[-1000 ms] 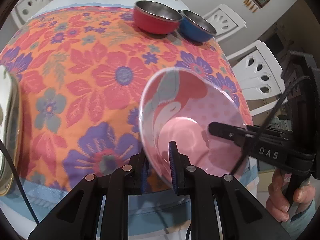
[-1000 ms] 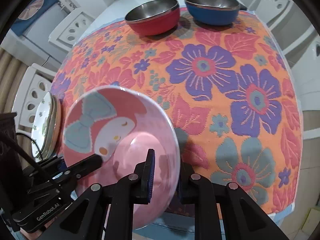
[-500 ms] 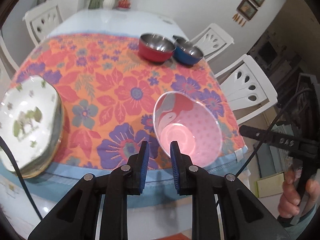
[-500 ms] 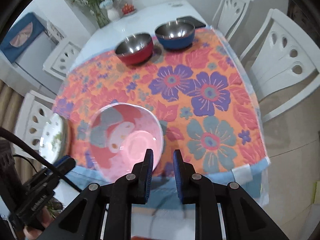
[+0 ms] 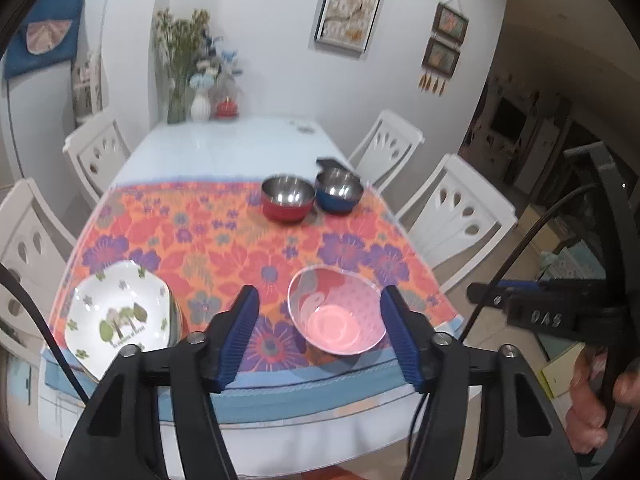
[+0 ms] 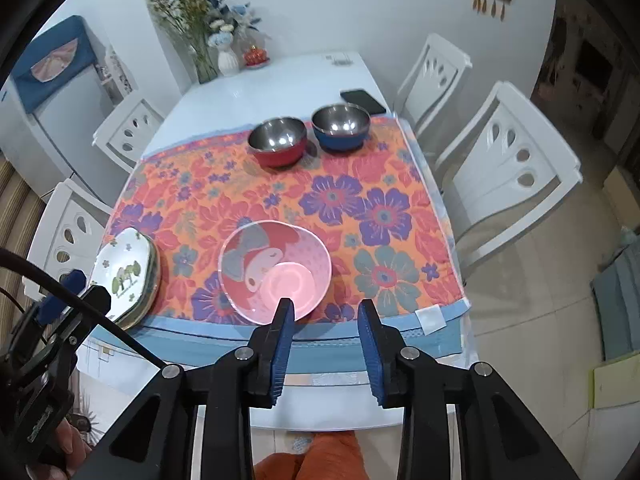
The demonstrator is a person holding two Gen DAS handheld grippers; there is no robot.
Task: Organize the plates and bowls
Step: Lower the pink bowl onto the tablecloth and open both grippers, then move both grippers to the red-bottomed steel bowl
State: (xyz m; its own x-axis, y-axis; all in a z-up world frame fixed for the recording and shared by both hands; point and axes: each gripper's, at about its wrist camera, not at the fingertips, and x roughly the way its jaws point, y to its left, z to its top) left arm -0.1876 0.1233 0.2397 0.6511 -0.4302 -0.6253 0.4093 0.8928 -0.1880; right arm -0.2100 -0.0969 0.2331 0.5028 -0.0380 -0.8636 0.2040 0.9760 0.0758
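My jaws are opening, empty, above the pink bowl (image 6: 276,266) at the surface's near edge, my right gripper (image 6: 326,336) nearer it.

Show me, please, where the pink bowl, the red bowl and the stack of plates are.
pink bowl (image 6: 286,280), right wrist view, inner bottom.
red bowl (image 6: 280,156), right wrist view, outer red wall.
stack of plates (image 5: 120,316), left wrist view, top plate's face.

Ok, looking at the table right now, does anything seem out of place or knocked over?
Nothing is spilled, broken or tipped. The pink bowl sits upright near the front edge of the floral cloth, the plate stack beside it slightly overhanging that edge. The red bowl and blue bowl stand upright at the far end.
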